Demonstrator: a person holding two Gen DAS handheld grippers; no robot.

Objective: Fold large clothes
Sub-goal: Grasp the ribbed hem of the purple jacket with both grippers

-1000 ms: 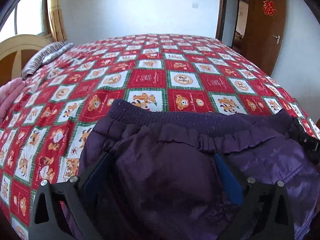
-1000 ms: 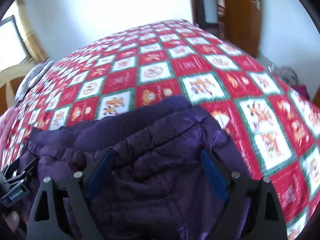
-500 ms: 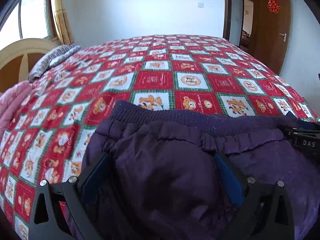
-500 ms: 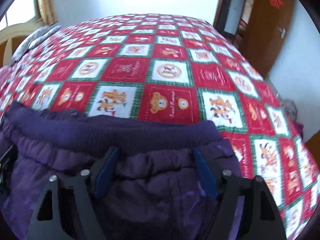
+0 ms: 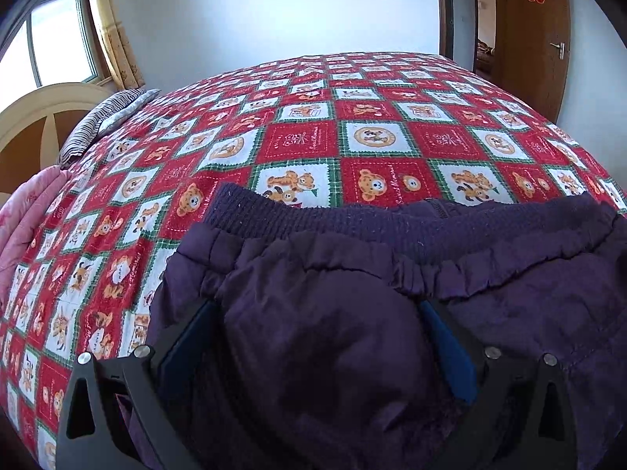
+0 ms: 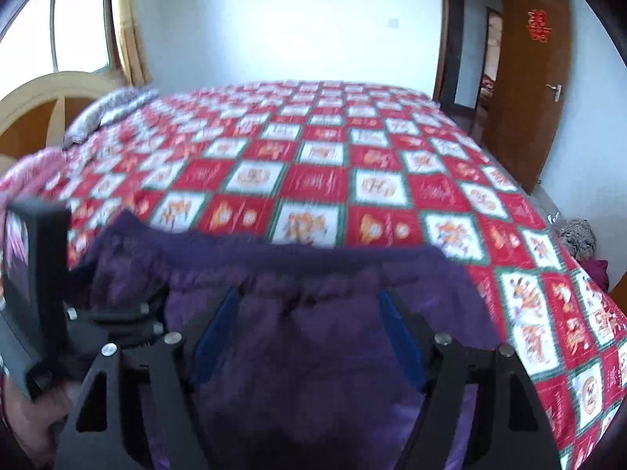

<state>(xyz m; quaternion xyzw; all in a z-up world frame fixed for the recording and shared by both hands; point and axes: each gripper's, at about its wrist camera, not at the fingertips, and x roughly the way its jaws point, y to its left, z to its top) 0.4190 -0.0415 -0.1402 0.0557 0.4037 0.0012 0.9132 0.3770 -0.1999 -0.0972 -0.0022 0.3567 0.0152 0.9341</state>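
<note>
Padded purple trousers [image 5: 352, 333], gathered waistband ribbed, apparently bunched on bedspread [image 5: 305, 145].

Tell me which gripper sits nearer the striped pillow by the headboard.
Left. The left gripper straddles the purple garment toward its pillow-side end. The right gripper is over the same garment beyond it, farther from the striped pillow, with the left one showing at its left.

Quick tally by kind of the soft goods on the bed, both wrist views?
Purple padded trousers: 1
Red patchwork bedspread: 1
Striped pillow: 1
Pink quilt: 1
Total: 4
</note>
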